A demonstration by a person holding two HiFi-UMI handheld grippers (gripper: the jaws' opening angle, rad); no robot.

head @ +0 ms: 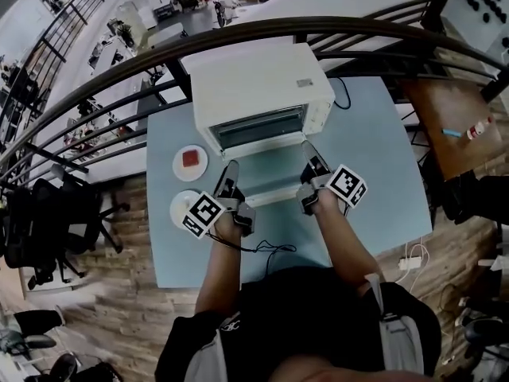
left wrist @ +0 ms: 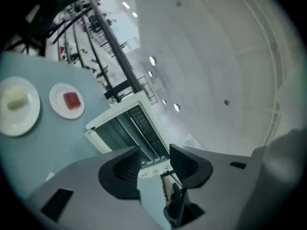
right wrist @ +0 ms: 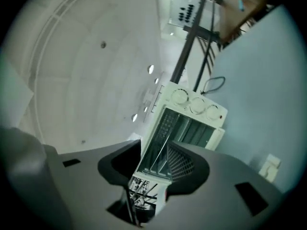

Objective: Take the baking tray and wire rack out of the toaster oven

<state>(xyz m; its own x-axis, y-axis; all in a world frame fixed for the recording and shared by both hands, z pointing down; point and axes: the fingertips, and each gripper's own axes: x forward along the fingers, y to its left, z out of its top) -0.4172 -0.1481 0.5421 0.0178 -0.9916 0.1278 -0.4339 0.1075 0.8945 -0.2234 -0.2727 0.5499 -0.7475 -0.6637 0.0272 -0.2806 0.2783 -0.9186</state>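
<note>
Left tool (left wrist: 154, 150) and right tool (right wrist: 154, 145) of mine both spread, front edge of the lowered door (head: 269, 186) between each pair of jaws, white toaster oven (head: 262, 86) on the bench (head: 374, 157), wire rack (right wrist: 163, 128) inside its cavity, baking tray not made out.

Toaster oven (head: 262, 86) mouth open — plates (head: 178, 169) crowd its left.

In the head view the toaster oven (head: 262, 94) mouth is a dark slot, and its contents cannot be made out. The marker cube on the left claw (head: 230, 172) hides part of the nearer plate (head: 176, 205). In their own views, that claw and the right claw (right wrist: 154, 150) cover the near edge of the oven door (head: 269, 185). The food on the plates is too small to name.
</note>
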